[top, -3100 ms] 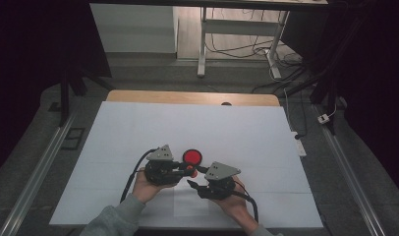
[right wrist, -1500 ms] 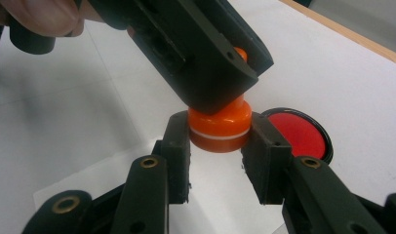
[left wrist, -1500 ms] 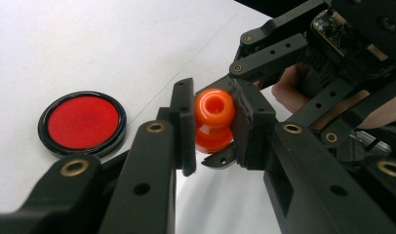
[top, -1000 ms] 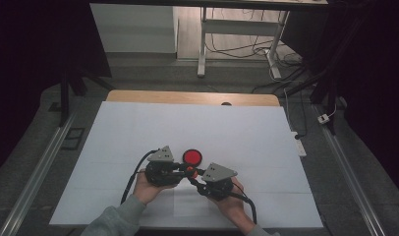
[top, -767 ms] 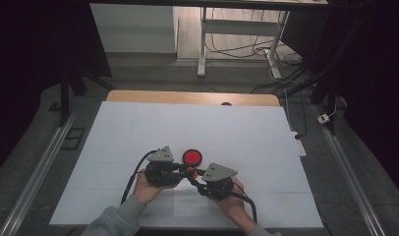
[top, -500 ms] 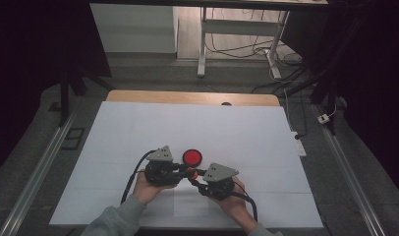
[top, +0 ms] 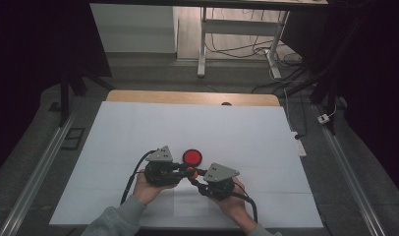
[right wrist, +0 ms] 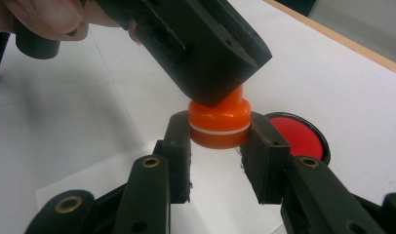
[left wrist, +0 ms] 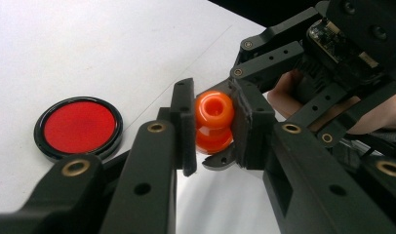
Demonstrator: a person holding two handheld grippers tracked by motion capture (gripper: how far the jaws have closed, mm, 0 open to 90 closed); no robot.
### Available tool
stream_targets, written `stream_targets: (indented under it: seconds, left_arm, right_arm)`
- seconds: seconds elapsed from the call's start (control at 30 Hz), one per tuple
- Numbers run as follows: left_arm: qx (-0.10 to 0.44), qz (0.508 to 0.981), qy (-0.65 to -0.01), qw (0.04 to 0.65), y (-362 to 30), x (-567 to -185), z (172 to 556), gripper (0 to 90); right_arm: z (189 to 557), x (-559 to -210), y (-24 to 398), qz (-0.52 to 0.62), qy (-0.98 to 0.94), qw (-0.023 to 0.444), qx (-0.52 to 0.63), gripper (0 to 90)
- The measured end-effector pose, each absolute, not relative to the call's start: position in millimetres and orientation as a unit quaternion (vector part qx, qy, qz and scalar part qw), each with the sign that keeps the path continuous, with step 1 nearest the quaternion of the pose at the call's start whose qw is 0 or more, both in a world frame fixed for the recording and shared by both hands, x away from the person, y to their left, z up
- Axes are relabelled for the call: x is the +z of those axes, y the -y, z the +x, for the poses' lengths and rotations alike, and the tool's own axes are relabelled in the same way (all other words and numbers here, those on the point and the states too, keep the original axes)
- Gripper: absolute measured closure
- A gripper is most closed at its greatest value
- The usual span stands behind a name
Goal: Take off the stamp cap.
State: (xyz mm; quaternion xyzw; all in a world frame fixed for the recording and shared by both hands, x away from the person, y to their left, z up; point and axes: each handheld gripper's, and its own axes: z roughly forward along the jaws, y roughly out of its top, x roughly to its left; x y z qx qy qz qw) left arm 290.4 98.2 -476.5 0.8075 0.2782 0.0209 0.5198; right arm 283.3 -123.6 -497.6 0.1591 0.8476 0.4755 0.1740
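1. High view: A person sits at a white table (top: 138, 128). The left hand (top: 147, 186) holds the left gripper (top: 184, 168) and the right hand (top: 232, 201) holds the right gripper (top: 192, 178). The two grippers meet tip to tip near the front of the table. A small orange thing (top: 189, 172) sits right where they meet. A round red lid with a black rim (top: 192, 157) lies flat on the table, just behind the grippers.

2. Left gripper view: The left gripper's (left wrist: 210, 124) two black jaws are closed tight on the upper, thin part of the orange piece (left wrist: 214, 109). That part has a round hole in its end. The right gripper (left wrist: 220, 161) comes in from the other side and grips the wider part below. The red lid (left wrist: 79, 126) lies on the table off to the left, not touching anything else.

3. Right gripper view: The right gripper's (right wrist: 219, 134) jaws squeeze the wide orange base (right wrist: 219, 124), one jaw on each side. A thin white ring runs around the base. The left gripper (right wrist: 206, 63) comes down from the top and covers the upper end of the orange piece. The red lid (right wrist: 296, 134) lies just behind the right-hand jaw.
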Motion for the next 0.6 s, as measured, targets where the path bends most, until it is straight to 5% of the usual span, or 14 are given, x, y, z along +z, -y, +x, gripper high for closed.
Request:
stream_targets:
  seconds: [0.43,0.6]
  left_arm:
    - [0.020,0.807,-0.278,0.521,-99,-476,290,72.9]
    - [0.034,0.773,-0.304,0.555,-126,-465,293,73.0]
  right_arm:
    - [283,-497,124,0.149,-0.849,0.178,0.474,64.6]
    - [286,-508,129,0.167,-0.852,0.170,0.466,64.7]
